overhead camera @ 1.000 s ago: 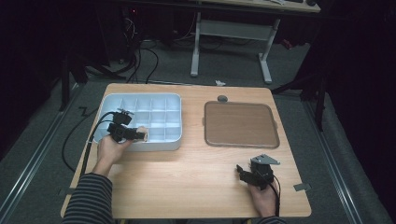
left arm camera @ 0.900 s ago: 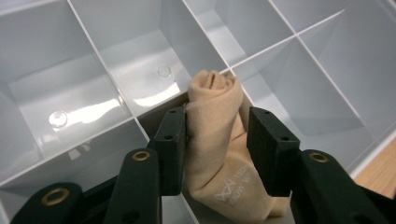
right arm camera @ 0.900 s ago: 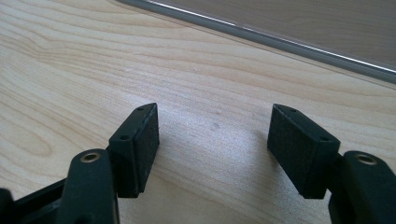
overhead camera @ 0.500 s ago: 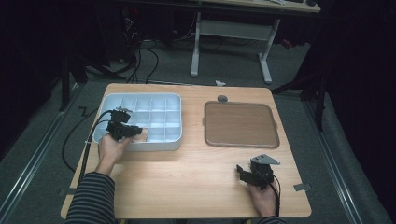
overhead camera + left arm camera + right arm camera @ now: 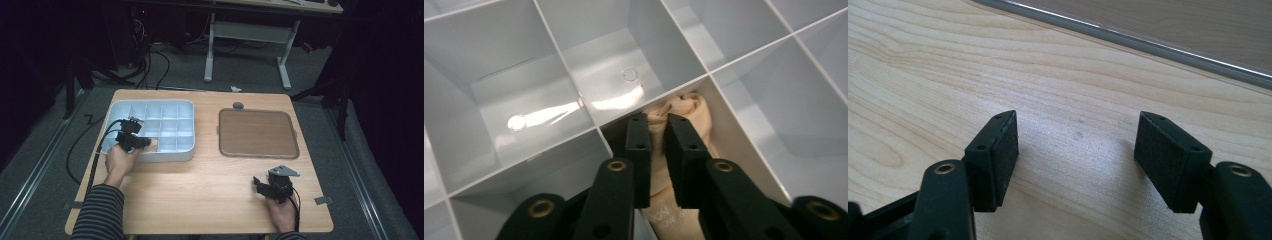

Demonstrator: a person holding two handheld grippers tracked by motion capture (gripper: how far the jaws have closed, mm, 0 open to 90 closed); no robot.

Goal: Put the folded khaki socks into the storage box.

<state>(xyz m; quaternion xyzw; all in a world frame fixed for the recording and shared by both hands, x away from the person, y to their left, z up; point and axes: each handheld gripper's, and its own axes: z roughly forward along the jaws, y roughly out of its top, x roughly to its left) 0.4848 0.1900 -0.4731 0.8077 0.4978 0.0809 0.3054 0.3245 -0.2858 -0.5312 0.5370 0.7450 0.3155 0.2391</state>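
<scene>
— In the near row of the divided tray (image 5: 186,151), what has changed over the last second?

— The left gripper (image 5: 142,142) has pushed slightly farther right along the tray's front edge, and the beige cloth roll (image 5: 153,144) it carries now sits down inside a compartment. That suggests the placing step is nearly finished; only the release seems left.

— Is the roll free yet?

— No. In the left gripper view the jaws of the left gripper (image 5: 658,135) stand close together, pinching the cloth roll (image 5: 684,107) between them. The roll runs from under the jaws to the far corner of its compartment, touching the white divider there.

— Where does that compartment lie?

— In the high view, it is in the row nearest the person, roughly the third cell from the left, though the hand hides part of the count.

— And the other hand?

— The right gripper (image 5: 265,186) rests low over the bare wooden table (image 5: 200,190), well apart from the tray, near the brown mat (image 5: 257,132). Its jaws are spread wide with nothing between them, as the right gripper view shows (image 5: 1075,155).
</scene>
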